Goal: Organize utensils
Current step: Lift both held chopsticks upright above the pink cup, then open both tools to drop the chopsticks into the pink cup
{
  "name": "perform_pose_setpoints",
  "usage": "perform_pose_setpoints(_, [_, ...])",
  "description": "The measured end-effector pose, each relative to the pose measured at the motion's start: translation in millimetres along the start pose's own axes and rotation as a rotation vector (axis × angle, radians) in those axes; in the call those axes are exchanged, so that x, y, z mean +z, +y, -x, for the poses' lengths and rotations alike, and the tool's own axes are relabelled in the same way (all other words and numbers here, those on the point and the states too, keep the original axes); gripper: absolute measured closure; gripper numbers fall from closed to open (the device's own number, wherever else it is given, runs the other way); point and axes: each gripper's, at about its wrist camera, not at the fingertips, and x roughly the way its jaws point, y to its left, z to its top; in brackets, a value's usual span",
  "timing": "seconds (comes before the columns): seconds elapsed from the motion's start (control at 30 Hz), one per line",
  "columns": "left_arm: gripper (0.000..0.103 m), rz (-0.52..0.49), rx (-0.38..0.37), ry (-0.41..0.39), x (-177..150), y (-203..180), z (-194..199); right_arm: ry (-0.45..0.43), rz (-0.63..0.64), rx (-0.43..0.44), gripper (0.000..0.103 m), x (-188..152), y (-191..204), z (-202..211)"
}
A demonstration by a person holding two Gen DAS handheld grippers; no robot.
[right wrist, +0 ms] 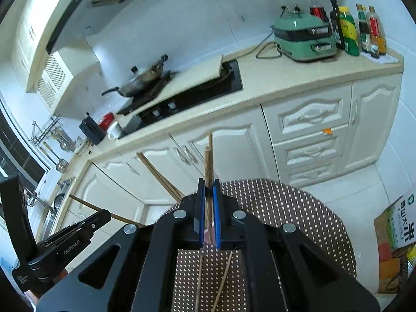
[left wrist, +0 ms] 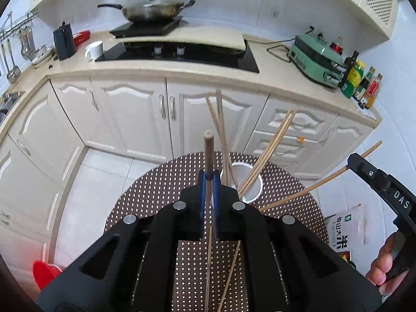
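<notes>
Each claw, left [left wrist: 208, 182] and right [right wrist: 207, 189], grips a chopstick [left wrist: 208, 150]; next, lower them into the white holder [left wrist: 256, 184].

splayed chopsticks [left wrist: 267, 150] crowd the white holder [left wrist: 247, 182]'s mouth, though its right side perhaps stays free.

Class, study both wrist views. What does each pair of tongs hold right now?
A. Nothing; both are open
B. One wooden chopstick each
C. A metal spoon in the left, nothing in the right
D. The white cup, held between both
B. The left tongs are shut on a chopstick, and the right tongs are shut on another chopstick; the white cup stands untouched on the table.
</notes>
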Motion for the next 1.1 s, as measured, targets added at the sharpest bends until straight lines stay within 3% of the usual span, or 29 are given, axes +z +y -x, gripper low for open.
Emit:
perform_pose_setpoints(0.3, [0.097,-0.035,-0.037,-0.118,22,-9,39,-0.072,0.020,0.039,0.099,26,15,8])
perform_pose_setpoints(0.53, [0.097,-0.035,-0.062,-0.159,38,-18,48,-0.060,0.031,0.067,0.099,32,25,-4])
perform_pose_setpoints(0.77, [0.097,-0.038,-0.089,-0.102,38,-25,23,-0.023,0.045,0.057,0.099,29,26,-20])
perform_pose_setpoints(1.1, [0.097,-0.040,-0.090,0.005,21,-27,-32,0.101,0.056,0.008,0.099,4,20,-62])
